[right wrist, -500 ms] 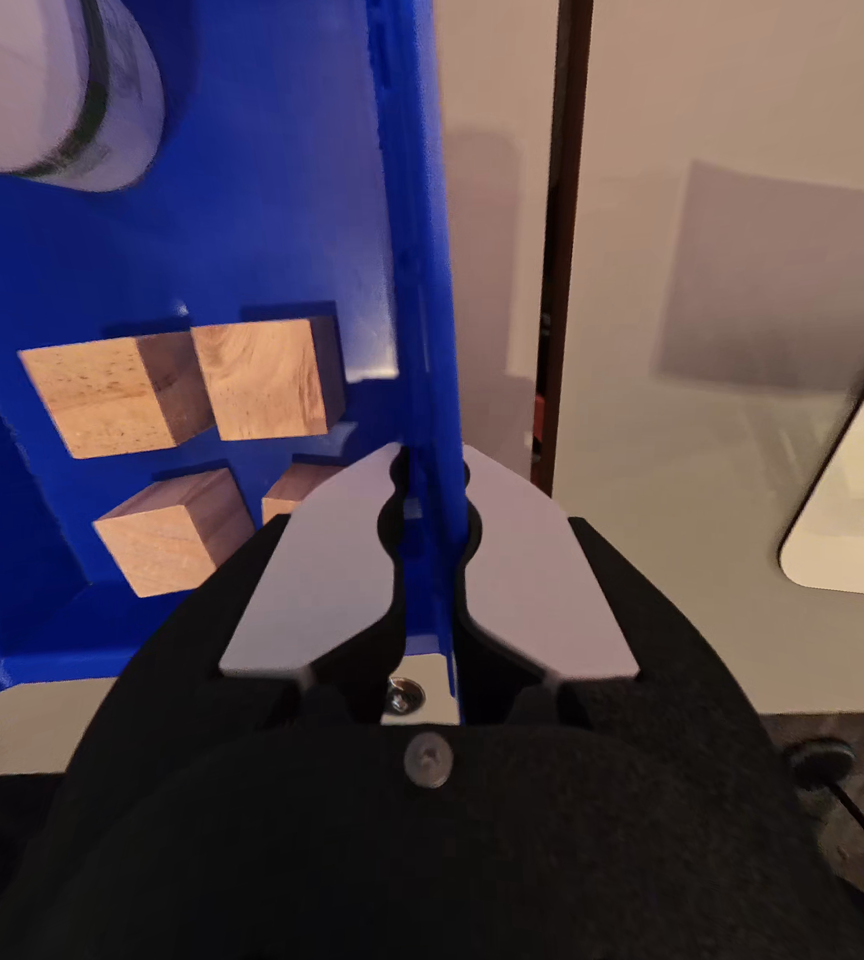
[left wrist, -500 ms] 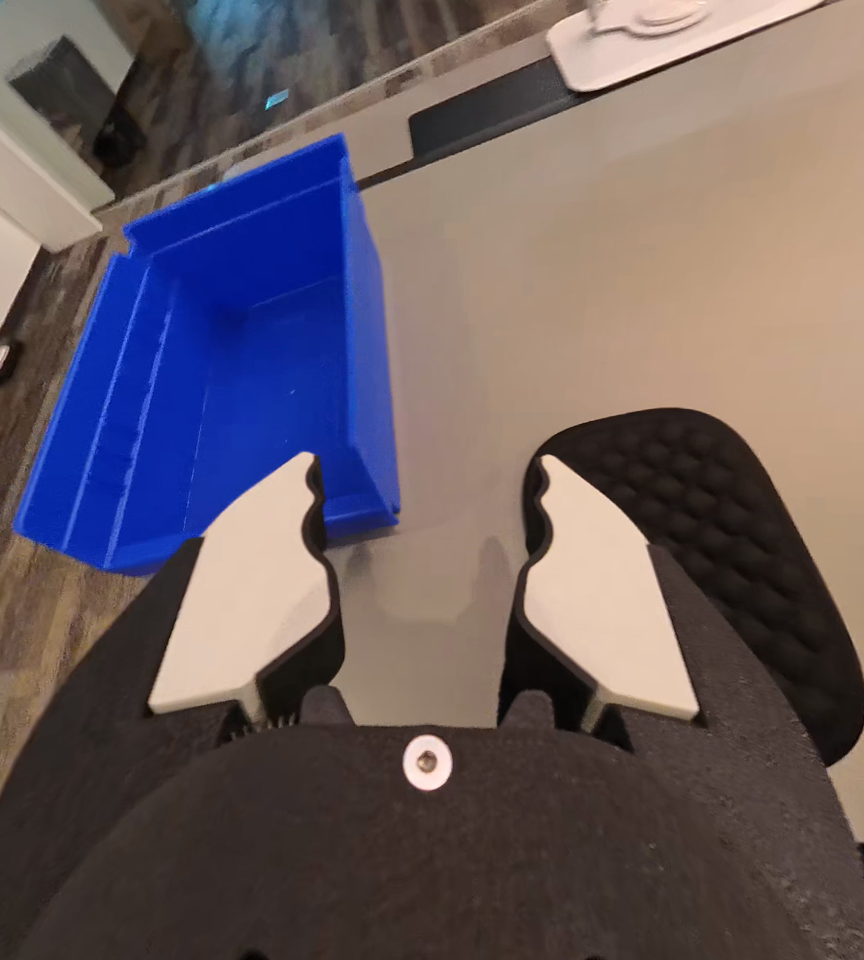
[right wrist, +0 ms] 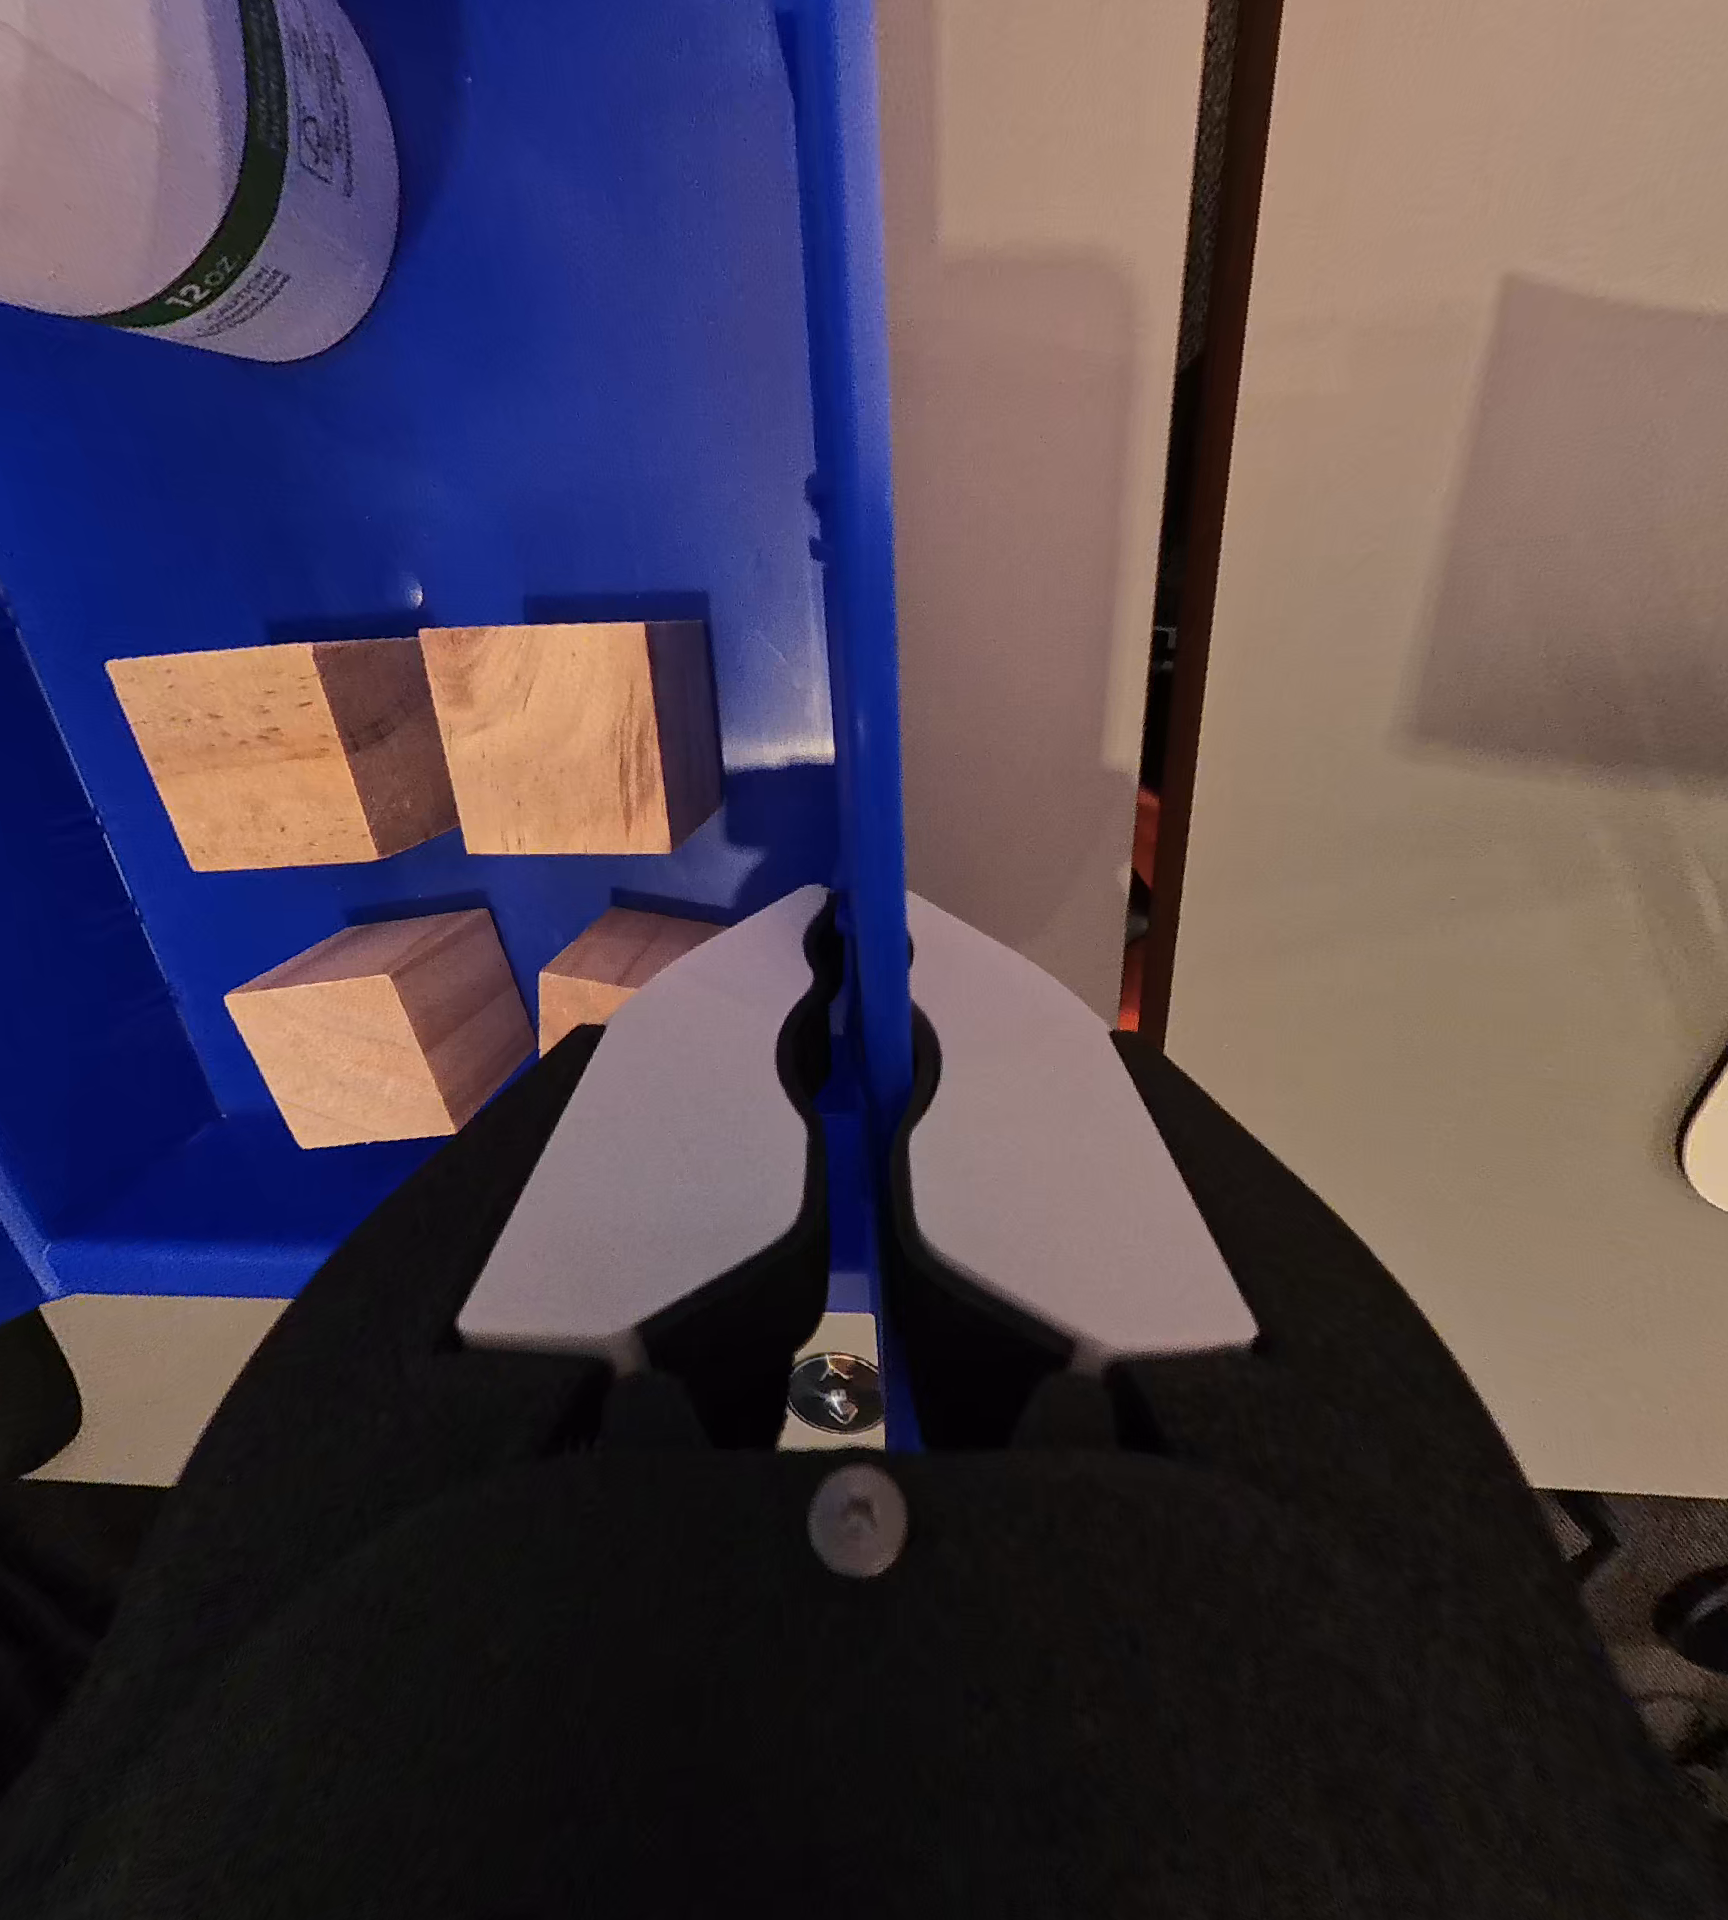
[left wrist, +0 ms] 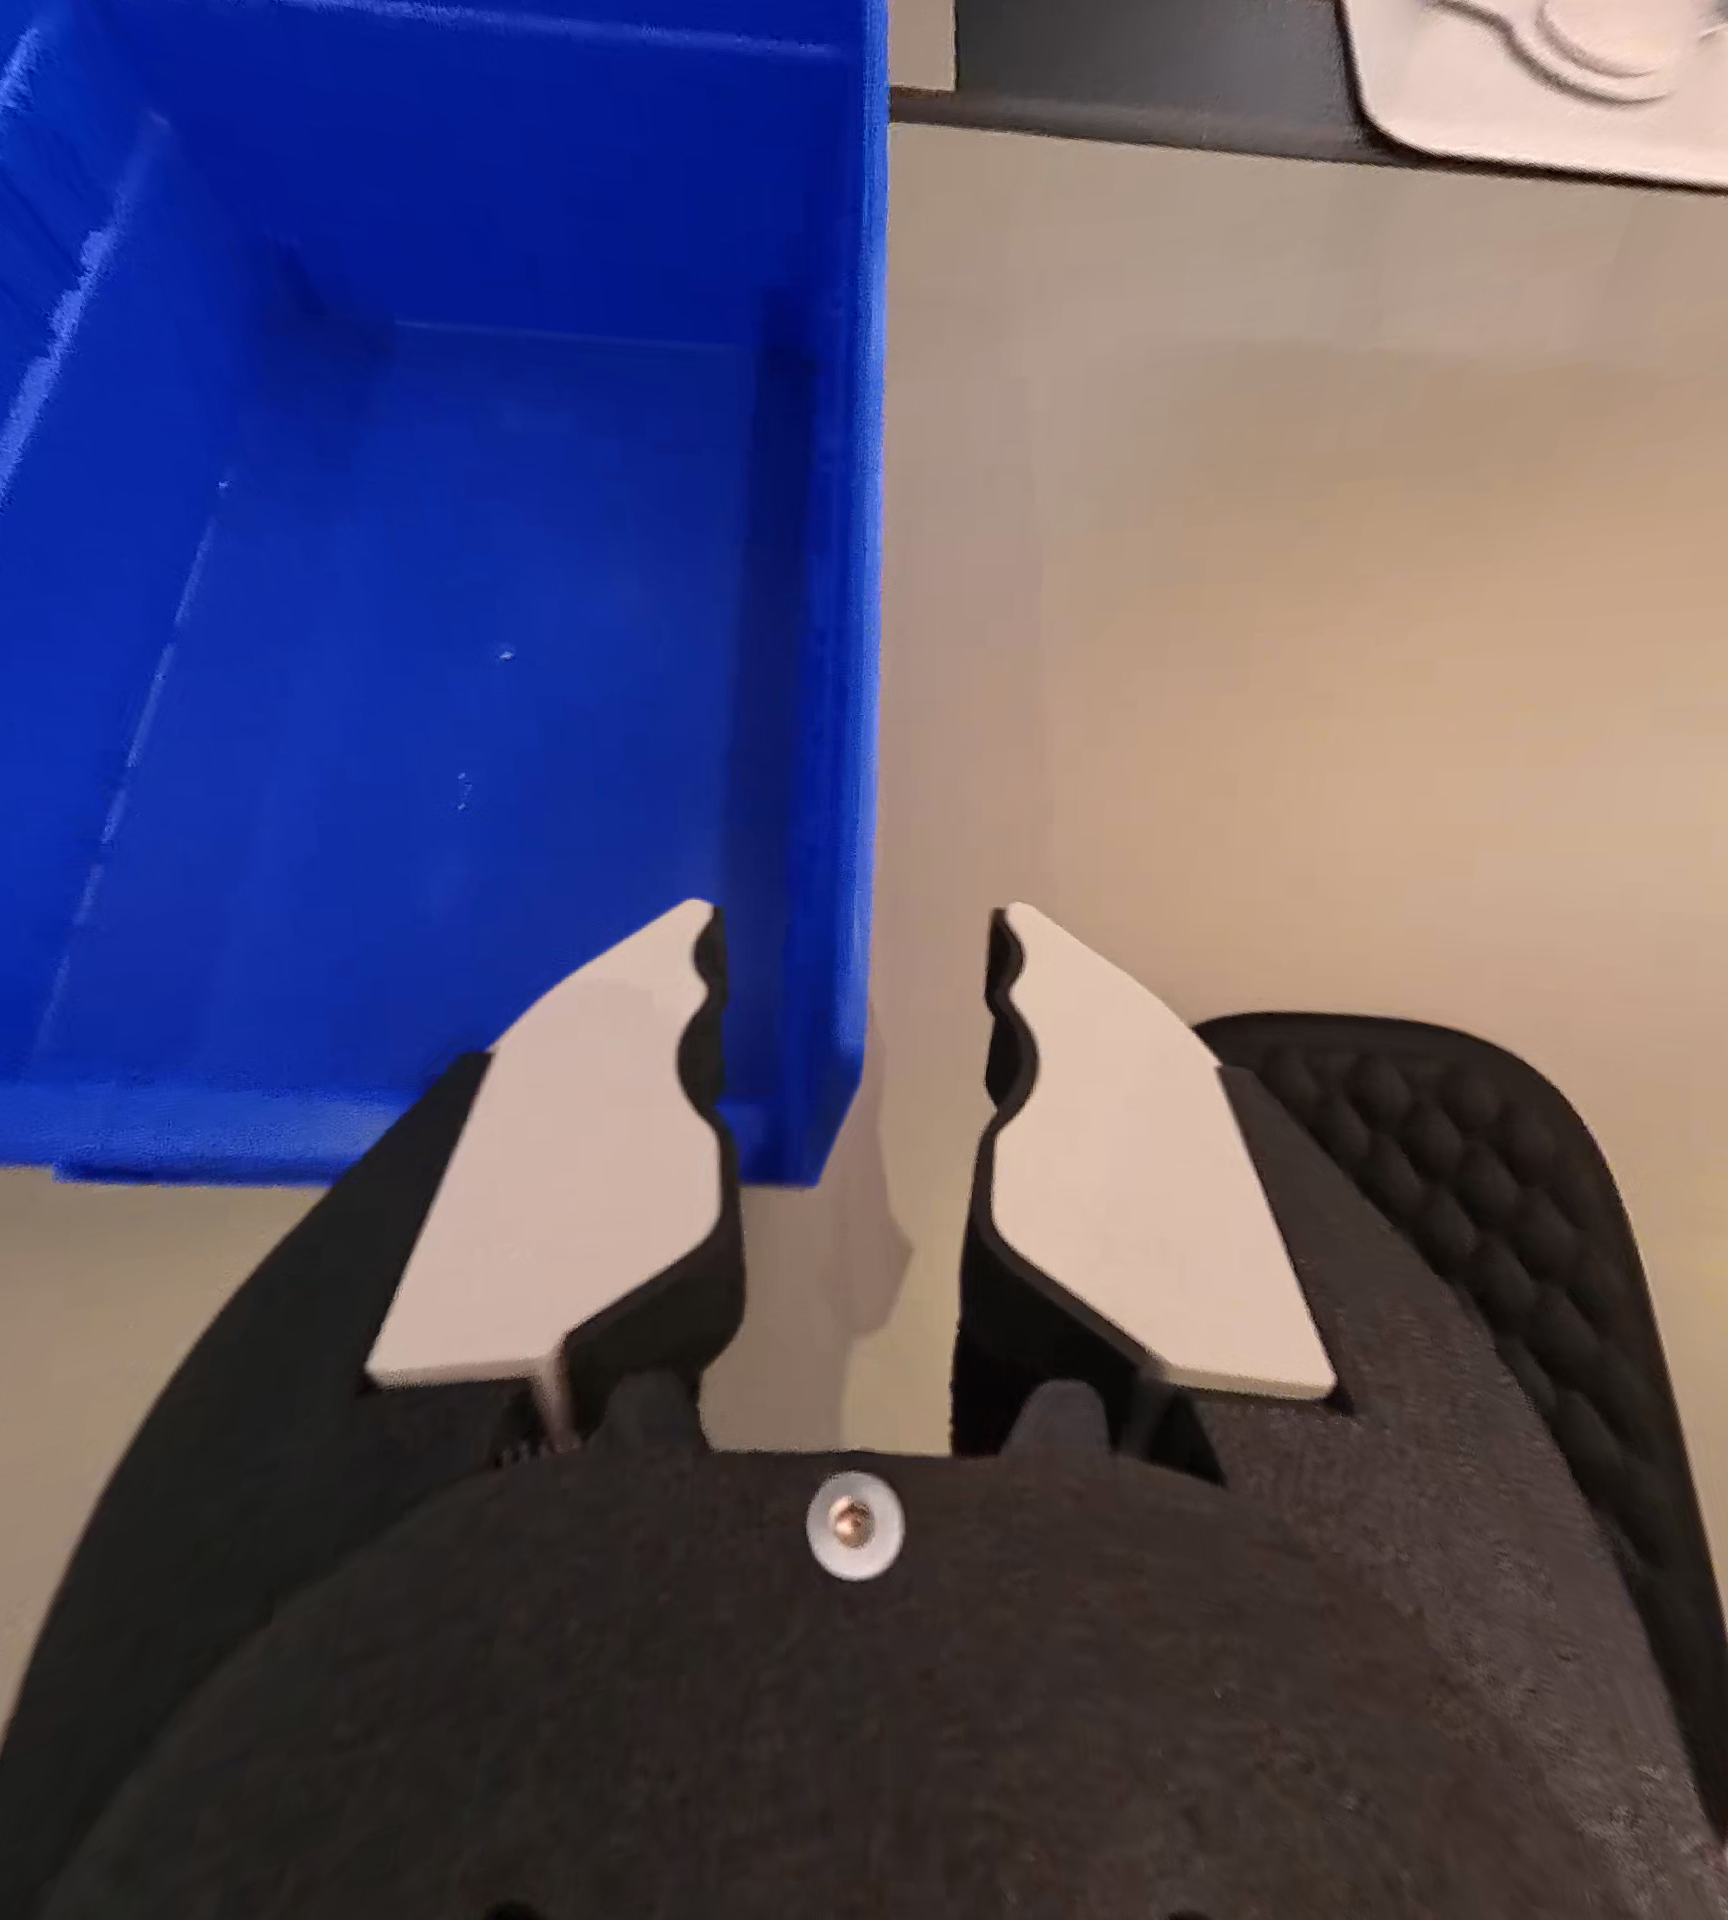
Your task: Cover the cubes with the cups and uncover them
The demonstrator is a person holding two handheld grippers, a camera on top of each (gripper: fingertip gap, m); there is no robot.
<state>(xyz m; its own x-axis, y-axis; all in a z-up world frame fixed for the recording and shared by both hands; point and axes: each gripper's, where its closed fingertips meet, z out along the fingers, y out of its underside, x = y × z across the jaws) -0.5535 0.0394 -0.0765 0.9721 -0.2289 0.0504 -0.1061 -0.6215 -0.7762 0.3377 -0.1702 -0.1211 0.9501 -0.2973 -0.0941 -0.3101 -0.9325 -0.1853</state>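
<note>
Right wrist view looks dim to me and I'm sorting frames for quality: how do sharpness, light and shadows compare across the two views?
Right wrist view: dim, wooden cubes fairly sharp, paper cup soft, grey shadows on the table. Left wrist view: brighter, blue bin smeared by motion blur, straight edges bowed.

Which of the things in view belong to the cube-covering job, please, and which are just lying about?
Job:
- four wooden cubes in the blue bin
- white paper cup lying in that bin
- right hand-held gripper, shut on the bin's wall
- left hand-held gripper, open beside an empty blue bin

Lying about:
- black dimpled pad
- white tray
</note>
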